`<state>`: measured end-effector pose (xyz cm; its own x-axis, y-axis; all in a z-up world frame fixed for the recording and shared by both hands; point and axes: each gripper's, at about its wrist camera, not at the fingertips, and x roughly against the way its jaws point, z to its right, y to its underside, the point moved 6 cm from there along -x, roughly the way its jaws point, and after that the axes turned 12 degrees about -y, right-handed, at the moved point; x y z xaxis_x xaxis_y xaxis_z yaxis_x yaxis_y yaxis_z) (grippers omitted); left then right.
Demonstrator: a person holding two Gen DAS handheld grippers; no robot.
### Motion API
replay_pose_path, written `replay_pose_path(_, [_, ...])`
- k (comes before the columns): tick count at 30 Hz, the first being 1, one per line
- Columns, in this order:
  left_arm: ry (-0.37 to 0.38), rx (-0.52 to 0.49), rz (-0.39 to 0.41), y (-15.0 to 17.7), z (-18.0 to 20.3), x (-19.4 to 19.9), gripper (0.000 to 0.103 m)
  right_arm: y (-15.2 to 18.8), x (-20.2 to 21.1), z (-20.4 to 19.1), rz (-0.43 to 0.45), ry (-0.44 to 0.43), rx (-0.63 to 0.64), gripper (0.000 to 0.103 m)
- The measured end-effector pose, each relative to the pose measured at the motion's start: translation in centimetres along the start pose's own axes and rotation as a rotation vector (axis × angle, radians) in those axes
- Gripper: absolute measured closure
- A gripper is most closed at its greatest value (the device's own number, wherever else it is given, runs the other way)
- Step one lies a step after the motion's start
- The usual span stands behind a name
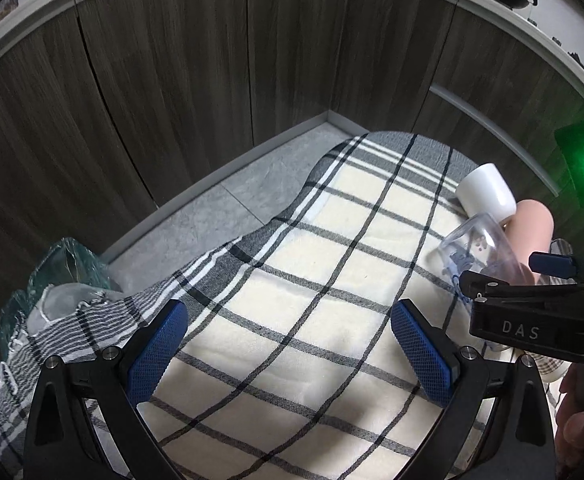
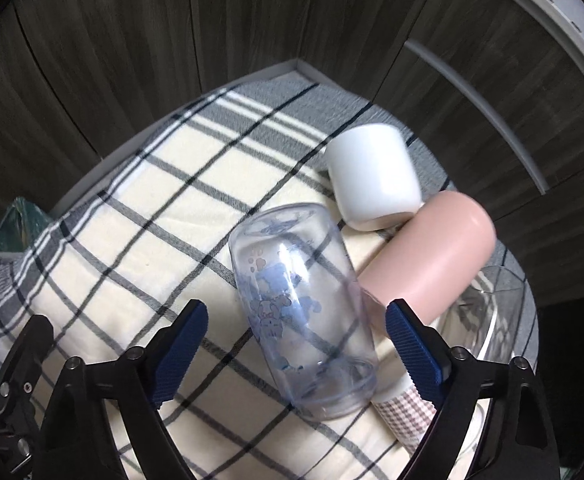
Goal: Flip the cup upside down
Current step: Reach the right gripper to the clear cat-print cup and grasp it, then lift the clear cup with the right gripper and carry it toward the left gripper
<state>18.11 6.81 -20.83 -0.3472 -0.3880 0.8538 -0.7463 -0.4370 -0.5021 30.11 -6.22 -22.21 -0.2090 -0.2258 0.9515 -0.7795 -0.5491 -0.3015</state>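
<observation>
Right gripper (image 2: 296, 344): jaws wide, gripping nothing. The clear cup (image 2: 304, 312), blue cartoon print, sits between the blue pads (image 2: 180, 352), nearer the right-hand one; no pad contact visible. It looks mouth-down on the plaid cloth (image 2: 132, 240), base up, though fisheye tilt makes that hard to confirm. Just right of it, low by the right finger, a checked paper cup (image 2: 406, 412). Behind that a pink cup (image 2: 432, 256) touching or just beside the clear one, base up. Farthest, a white cup (image 2: 372, 176), also base up. Clear glass (image 2: 488, 312) at the right edge, partly hidden.

Left gripper (image 1: 288, 348): jaws wide over bare cloth, well left of the cups.
</observation>
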Motion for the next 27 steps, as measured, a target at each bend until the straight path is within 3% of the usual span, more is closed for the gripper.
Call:
replay_pose_path(12, [-0.002,-0.016,-0.032,0.4,0.7,-1.4,0.0,-0.2,-3.4,0.5,-0.076,0.029,0.011,0.017])
replay_pose_path(13, [-0.002,-0.014,-0.032,0.4,0.6,-1.5,0.0,0.0,-3.7,0.5,-0.087,0.027,0.011,0.019])
replay_pose_path(15, [-0.003,-0.014,-0.032,0.3,0.5,-1.6,0.0,0.2,-4.1,0.5,-0.093,0.017,0.0,0.032])
replay_pose_path(27, [0.031,-0.04,0.0,-0.5,-0.5,-0.4,0.0,1.5,-1.9,0.5,-0.014,-0.061,-0.124,0.033])
